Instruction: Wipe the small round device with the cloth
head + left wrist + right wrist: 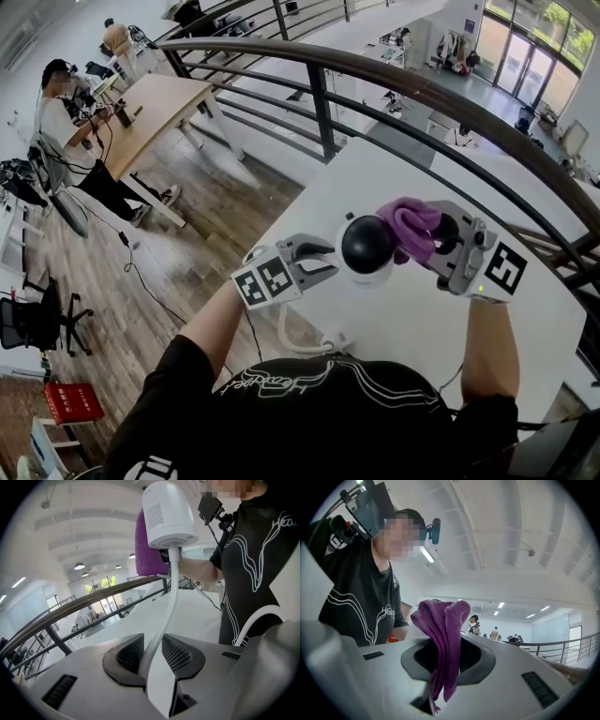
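Left tool [323, 265] pinching white cable [171, 602] below small round device [367, 246], raised over tabletop [375, 178] | right tool [427, 234] clamped on purple cloth [411, 225], apparently against dome | advice: steady cable, sweep cloth round lightly.

Above the table [375, 178], the device [367, 246] sits between the left claw [328, 262] and the right claw [441, 234]'s cloth [410, 228].

Purple cloth [410, 225], white round device [367, 249] with glossy black face
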Demonstrator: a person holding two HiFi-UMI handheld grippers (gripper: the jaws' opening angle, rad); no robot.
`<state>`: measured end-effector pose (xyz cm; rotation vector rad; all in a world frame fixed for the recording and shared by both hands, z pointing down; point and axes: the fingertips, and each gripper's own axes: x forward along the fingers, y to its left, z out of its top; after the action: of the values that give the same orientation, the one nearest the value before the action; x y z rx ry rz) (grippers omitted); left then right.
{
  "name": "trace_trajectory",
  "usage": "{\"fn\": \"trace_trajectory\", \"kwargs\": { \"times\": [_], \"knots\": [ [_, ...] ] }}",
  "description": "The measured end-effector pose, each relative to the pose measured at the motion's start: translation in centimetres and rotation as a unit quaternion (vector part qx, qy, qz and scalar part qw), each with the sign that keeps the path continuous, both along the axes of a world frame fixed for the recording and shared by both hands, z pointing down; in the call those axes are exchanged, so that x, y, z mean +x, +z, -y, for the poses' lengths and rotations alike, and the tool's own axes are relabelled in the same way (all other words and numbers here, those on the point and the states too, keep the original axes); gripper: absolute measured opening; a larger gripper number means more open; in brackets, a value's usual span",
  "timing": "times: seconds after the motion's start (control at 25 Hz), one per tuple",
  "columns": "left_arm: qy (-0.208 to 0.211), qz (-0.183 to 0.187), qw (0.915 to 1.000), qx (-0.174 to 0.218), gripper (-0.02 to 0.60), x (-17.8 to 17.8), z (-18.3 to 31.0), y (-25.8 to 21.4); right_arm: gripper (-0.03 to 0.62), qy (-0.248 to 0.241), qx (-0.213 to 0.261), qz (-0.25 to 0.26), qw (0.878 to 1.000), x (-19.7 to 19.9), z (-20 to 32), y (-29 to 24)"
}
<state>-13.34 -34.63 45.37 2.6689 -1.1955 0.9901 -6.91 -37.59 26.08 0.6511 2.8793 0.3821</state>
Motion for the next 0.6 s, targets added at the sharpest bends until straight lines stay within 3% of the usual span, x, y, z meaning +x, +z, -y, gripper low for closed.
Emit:
{"fn": "trace_trajectory", "kwargs": {
  "times": [0.6],
  "knots": [
    [0.005,0.0,1.0,0.007,0.117,0.1,-0.3,0.3,0.061,0.043,-0.018,-0.011,0.999,3.8,-2.1,2.3]
  ]
}}
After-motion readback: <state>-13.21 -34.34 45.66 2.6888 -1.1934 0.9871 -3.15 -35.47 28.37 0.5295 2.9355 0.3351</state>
